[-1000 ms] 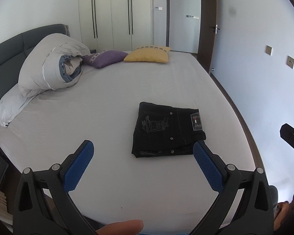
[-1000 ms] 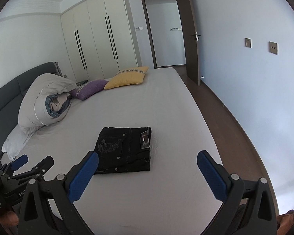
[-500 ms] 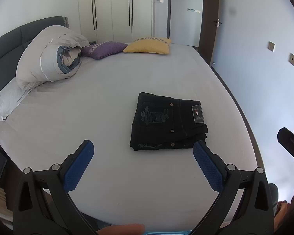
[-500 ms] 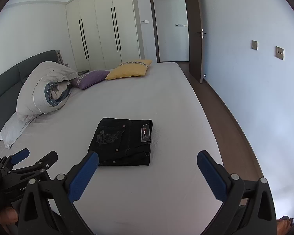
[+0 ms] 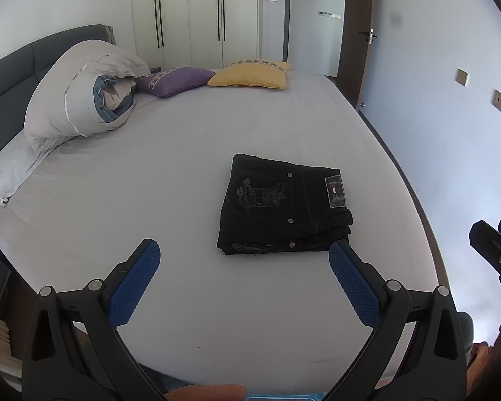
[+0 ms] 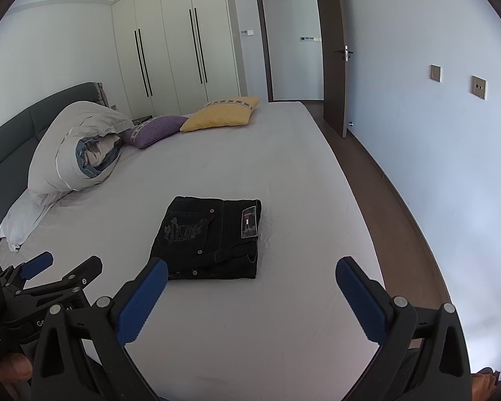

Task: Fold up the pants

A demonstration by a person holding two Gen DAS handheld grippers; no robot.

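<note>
Left hand-held gripper (image 5: 243, 260) spread wide, holding nothing, clear of the bed (image 5: 170, 167). Right hand-held gripper (image 6: 252, 275) likewise wide apart, empty, touching nothing. Pants (image 5: 284, 205) black, folded into a neat rectangle, label patch up, lying on bed at approx 12 o'clock ahead of both, near the foot edge.

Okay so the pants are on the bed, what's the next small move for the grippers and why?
Probably none on the cloth: keep both clear. The black pants already lie as a compact folded stack on the bed, and the left gripper and right gripper are open, empty, short of it.
</note>
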